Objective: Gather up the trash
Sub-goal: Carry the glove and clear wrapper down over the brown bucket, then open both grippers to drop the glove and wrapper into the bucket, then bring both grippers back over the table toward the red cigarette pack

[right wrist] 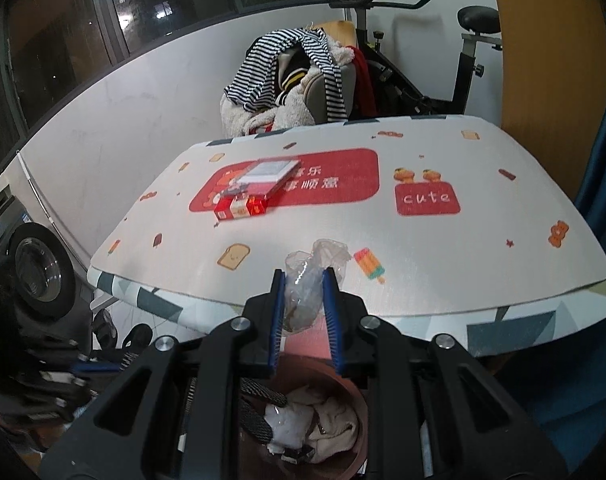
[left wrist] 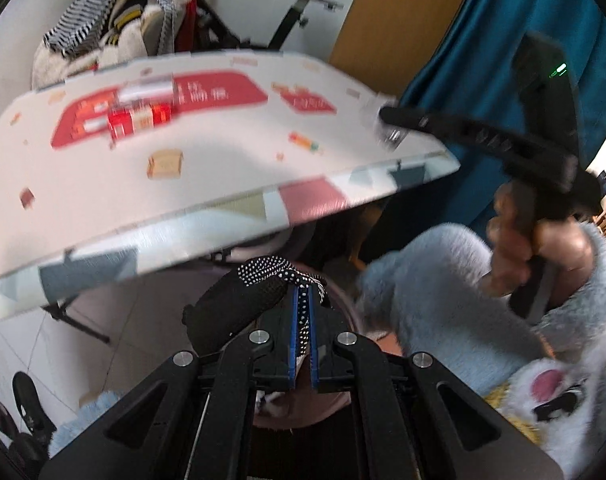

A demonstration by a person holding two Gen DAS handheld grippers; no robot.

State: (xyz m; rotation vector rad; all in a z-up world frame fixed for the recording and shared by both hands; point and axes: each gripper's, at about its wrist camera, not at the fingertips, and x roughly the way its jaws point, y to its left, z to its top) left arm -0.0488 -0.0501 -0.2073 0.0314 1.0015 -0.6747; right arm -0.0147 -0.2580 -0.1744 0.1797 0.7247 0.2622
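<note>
My left gripper (left wrist: 302, 300) is shut on a black cloth with white dots (left wrist: 259, 280), held below the table's front edge over a pink bin (left wrist: 343, 304). My right gripper (right wrist: 305, 284) is shut on a crumpled clear plastic wrapper (right wrist: 315, 264), held at the table's front edge above the brown-pink trash bin (right wrist: 343, 392), which holds white paper and cloth scraps. The right gripper also shows in the left wrist view (left wrist: 391, 128), with the wrapper at its tip. A red carton (right wrist: 241, 208) and a flat box (right wrist: 265, 176) lie on the table.
The table (right wrist: 443, 264) has a white printed cover with red panels. A chair piled with striped clothes (right wrist: 291, 68) and an exercise bike (right wrist: 423, 52) stand behind it. A blue curtain (left wrist: 483, 60) hangs at right. Shoes (right wrist: 119, 332) and a washing machine (right wrist: 31, 264) are at left.
</note>
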